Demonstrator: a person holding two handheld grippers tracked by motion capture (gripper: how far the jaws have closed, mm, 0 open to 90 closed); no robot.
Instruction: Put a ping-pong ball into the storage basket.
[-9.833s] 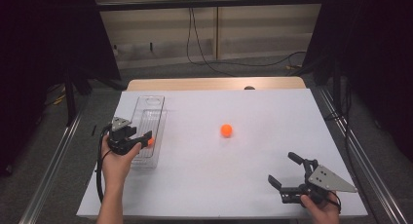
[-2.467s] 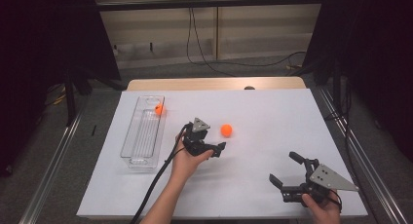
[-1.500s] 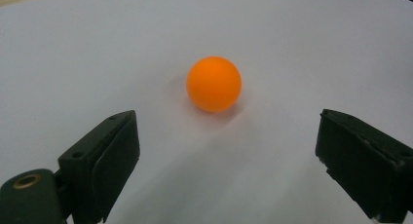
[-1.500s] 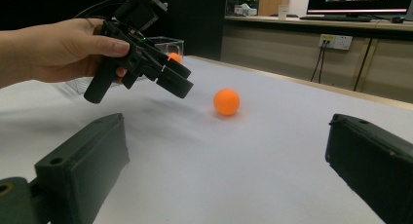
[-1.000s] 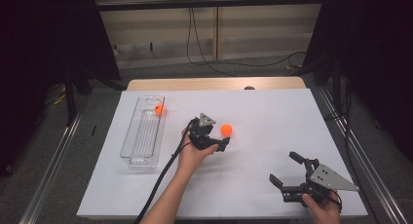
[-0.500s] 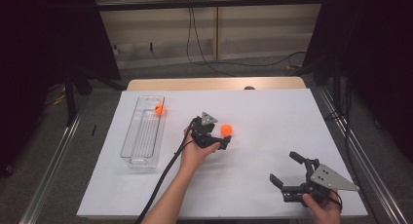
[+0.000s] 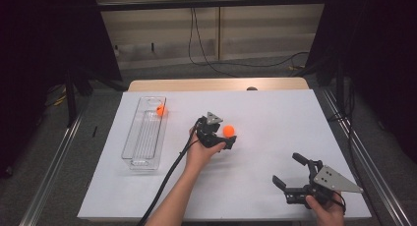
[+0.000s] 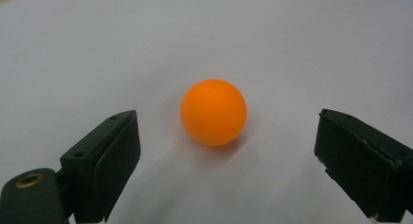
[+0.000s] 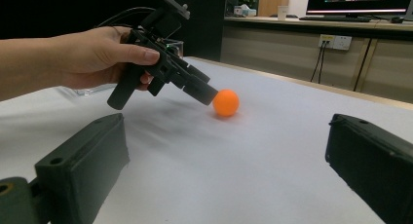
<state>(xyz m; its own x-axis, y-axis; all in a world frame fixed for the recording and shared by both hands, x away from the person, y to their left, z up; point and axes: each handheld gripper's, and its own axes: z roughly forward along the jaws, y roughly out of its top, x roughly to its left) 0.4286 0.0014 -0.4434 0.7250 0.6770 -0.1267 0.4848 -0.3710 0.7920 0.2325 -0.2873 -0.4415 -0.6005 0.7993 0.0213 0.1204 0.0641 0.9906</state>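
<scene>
ball: orange ball [image 8: 213, 112] on the white bench [image 7: 275, 118], mid-bench | left tongs [image 7: 223, 140]: released, jaws wide either side of the ball, not touching | right tongs [image 7: 295, 174]: released, near bench corner, well apart from ball | hidden: left tongs' jaw tips cut off by left gripper view's frame edge

— What is the thing I'm working on?
— A small, smooth, bright orange ball [image 8: 213, 112], round and unmarked.

— Where does it lie?
— It rests on my white table [image 7: 275, 118], near the middle, between my left gripper's [image 8: 221, 175] wide-apart jaws, touching neither.
</scene>
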